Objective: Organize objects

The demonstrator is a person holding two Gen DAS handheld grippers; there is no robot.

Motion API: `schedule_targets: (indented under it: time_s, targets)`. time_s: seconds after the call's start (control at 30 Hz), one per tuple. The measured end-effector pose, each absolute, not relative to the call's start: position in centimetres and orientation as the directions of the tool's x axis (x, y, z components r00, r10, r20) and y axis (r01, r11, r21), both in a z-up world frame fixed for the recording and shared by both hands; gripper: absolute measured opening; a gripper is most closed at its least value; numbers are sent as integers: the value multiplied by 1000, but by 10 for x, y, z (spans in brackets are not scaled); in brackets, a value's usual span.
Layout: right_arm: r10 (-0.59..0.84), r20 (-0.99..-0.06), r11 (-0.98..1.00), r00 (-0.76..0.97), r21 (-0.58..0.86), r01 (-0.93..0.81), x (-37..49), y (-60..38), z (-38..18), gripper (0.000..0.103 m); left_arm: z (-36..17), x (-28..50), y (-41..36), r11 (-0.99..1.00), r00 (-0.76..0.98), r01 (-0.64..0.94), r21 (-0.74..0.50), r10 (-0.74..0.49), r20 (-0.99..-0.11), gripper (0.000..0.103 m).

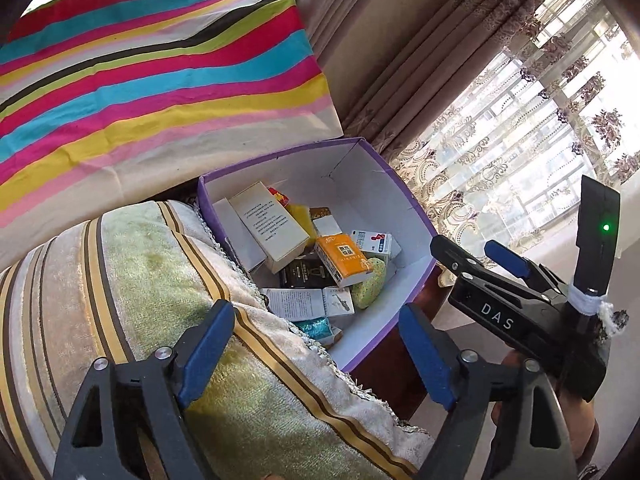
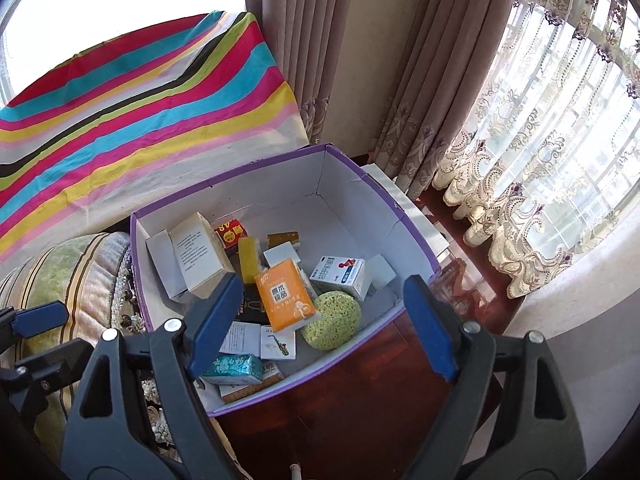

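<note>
Surface and room: dark red wooden table [image 2: 360, 392], polished, partly in sunlight. To its left, a sofa arm [image 1: 120, 280] in green and beige plush with brown and gold stripes and a fringed edge. Behind, a striped cloth [image 1: 140, 80] in pink, turquoise, yellow, red and black, draped over furniture. Brown pleated curtain [image 2: 316, 52] at rear; embroidered lace sheer [image 2: 532, 184] across the bright window at right.

Container: 1 open cardboard box [image 2: 404, 216], purple outside, white inside, standing on the table against the sofa arm.

Contents, all loose on the box floor toward its left and near sides:
- 1 orange tissue pack [image 2: 285, 300], lying on top near the centre.
- 1 green sponge [image 2: 332, 320], touching the tissue pack on its right.
- 1 tall cream carton [image 2: 200, 256] with printed text, leaning at the left wall, a white carton beside it.
- 1 white carton with red and blue print [image 2: 340, 276].
- 1 yellow block [image 2: 249, 260], 1 red packet [image 2: 228, 232] behind it.
- 1 teal foil packet [image 2: 236, 368] at the near wall.
- 1 black box [image 1: 304, 274], partly covered.
- Small white cards and leaflets, number unclear.

Grippers: left gripper [image 1: 320, 352] over the sofa arm and box edge, fingers spread wide, nothing between them. Right gripper [image 2: 324, 328] above the box's near side, fingers spread wide, nothing gripped.
</note>
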State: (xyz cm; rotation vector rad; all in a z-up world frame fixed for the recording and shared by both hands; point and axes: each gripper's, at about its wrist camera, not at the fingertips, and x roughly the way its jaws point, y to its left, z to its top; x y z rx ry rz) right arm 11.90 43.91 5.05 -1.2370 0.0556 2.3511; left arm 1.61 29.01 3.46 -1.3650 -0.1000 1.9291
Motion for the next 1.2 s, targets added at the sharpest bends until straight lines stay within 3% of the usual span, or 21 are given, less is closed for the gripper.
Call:
schedule_targets:
  time_s: [0.17,0.27,1.2]
  targets:
    - [390,-792,-881,-469,-174,-439,124,443,49,85,32,16,293,-693,-130,-534,-483,633,-763,99]
    - [384,-795,-883,-470,-167,-439,124,446,49,85,32,17,296,-698,-127,-536,-475,623,-772,100]
    - [377,-798,-889,-470,-169,-426,123,443,47,85,28,13,293,-732,-145,-506,-456,593,-792,102]
